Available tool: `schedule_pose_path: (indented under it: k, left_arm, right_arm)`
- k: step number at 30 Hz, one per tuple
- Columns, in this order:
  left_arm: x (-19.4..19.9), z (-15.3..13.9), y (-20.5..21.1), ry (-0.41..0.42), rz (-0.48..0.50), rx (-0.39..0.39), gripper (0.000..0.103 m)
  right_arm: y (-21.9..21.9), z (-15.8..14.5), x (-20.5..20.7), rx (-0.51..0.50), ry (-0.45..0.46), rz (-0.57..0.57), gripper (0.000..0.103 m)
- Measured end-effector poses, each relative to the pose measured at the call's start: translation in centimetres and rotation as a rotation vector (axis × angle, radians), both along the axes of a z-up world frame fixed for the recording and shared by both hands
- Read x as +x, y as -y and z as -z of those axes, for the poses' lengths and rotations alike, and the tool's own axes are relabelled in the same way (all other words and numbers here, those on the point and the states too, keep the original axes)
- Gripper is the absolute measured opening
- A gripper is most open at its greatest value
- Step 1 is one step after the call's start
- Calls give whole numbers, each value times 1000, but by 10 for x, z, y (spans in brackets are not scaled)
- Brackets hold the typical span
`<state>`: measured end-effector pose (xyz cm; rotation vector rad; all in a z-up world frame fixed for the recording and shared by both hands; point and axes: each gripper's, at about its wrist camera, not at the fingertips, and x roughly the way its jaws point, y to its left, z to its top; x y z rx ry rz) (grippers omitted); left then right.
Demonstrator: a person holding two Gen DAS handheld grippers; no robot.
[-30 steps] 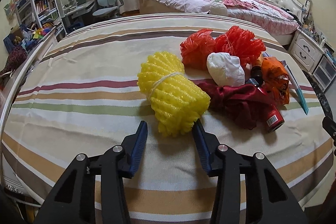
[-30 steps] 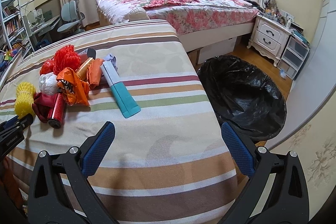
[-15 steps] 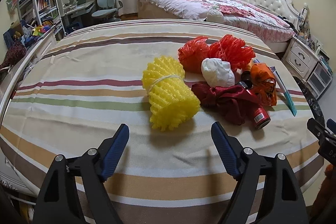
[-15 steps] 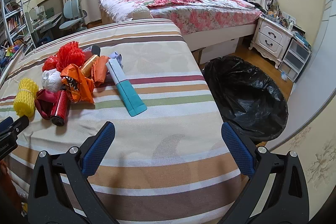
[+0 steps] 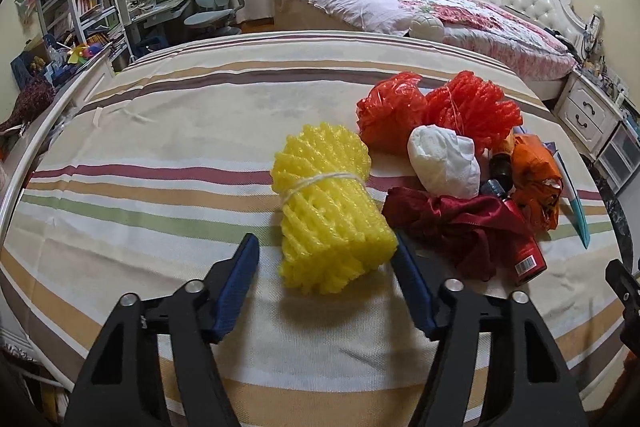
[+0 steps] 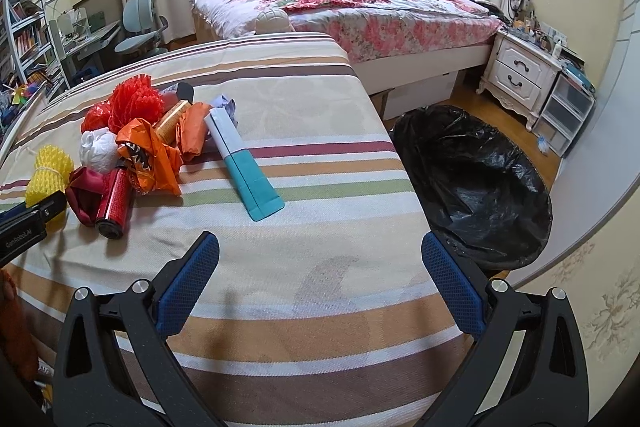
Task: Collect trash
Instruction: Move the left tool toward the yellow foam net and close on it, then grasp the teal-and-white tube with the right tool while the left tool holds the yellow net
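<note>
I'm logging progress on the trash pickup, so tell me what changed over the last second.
The left gripper backed away with jaws wide, then came forward again and narrowed around the yellow foam net bundle tied with string, straddling its near end without clamping it. The right gripper stayed open over the striped bedcover. The trash pile and the black-lined bin did not move.

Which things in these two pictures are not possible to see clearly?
- Trash bin, right wrist view: inside only black liner; contents cannot be told.
- Red can, left wrist view: label too small to read.
- Yellow foam net, right wrist view: partly behind the left gripper.
</note>
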<state>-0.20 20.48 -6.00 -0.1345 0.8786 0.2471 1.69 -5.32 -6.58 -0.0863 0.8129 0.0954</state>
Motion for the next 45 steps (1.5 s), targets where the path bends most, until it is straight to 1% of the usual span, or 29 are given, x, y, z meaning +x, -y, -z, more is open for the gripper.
schedule_pose_path:
  k: [1,2,5,13,15,17,21,23,24,25,26,28,30,32,35,37,42,45]
  left_arm:
    - [0,1,-1,-3,9,-9,52]
    - [-1,2,-1,-4,10,-11,48]
    - [-3,1,-1,3,15,-7,43]
    - [-11,-1,-2,17,20,11,41]
    - [-12,-2,-3,20,18,24,40]
    - [-13,-4,-3,26,15,37,40]
    - [-16,-8,-5,41,14,47,40]
    - [-17,-10,-5,48,13,50,40]
    - [-18,-11,-5,52,13,50,40]
    - [-18,-12,-5,56,14,50,40]
    - [-19,-13,-5,60,16,50,40]
    - [-21,-16,-2,70,20,48,40]
    - [-22,-19,1,81,28,45,40]
    - [-23,-23,4,92,38,40,40]
    - [-23,-30,13,112,61,33,40]
    - [-23,-35,21,130,82,30,40]
    - [-17,-44,43,156,140,27,40]
    - [-13,-45,55,165,161,29,40]
  right_arm:
    - [0,0,0,2,0,0,99]
    - [0,0,0,2,0,0,99]
    - [-1,0,1,0,3,-2,99]
    - [-11,-5,12,-9,28,-24,99]
    - [-18,-8,17,-25,43,-43,97]
    - [-26,-8,23,-30,35,-74,80]
    - [-39,-3,36,-24,-3,-118,67]
    - [-44,1,43,-19,-29,-142,51]
    - [-45,3,44,-15,-39,-149,48]
    - [-47,5,46,-15,-50,-156,42]
    - [-47,7,46,-13,-59,-160,34]
    - [-49,10,46,-4,-73,-168,25]
    - [-49,8,44,-5,-65,-171,24]
    - [-48,6,40,-3,-53,-172,18]
    - [-43,0,35,25,-40,-164,13]
    - [-38,-4,33,39,-29,-153,8]
    - [-21,-11,30,88,-16,-129,7]
    - [-17,-10,33,105,-38,-143,7]
